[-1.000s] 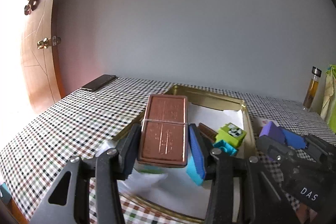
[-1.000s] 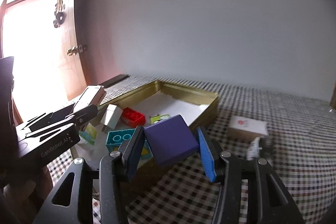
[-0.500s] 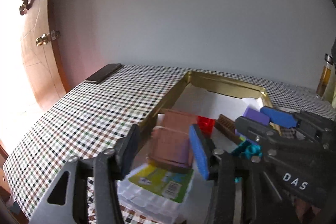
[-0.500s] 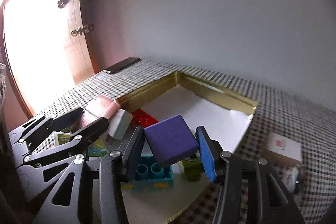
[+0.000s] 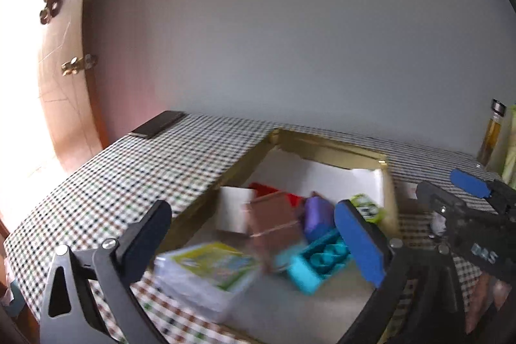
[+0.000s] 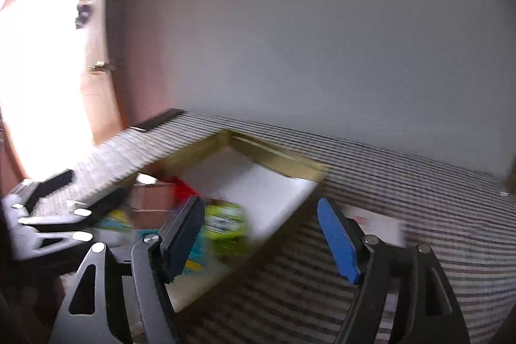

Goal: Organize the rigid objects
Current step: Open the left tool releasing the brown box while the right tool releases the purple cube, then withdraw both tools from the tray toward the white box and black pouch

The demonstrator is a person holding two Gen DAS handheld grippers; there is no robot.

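Both your grippers, left [image 5: 258,234] and right [image 6: 261,234], are opening, empty; the stiff, light-looking brown box [image 5: 274,223] would take a grip across its long edges.

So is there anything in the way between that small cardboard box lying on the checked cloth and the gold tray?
Only the tray's own side wall. The small cardboard box lies on the checked cloth just outside it, with nothing visible between them. The right gripper, jaws opening and empty, hangs over that wall.
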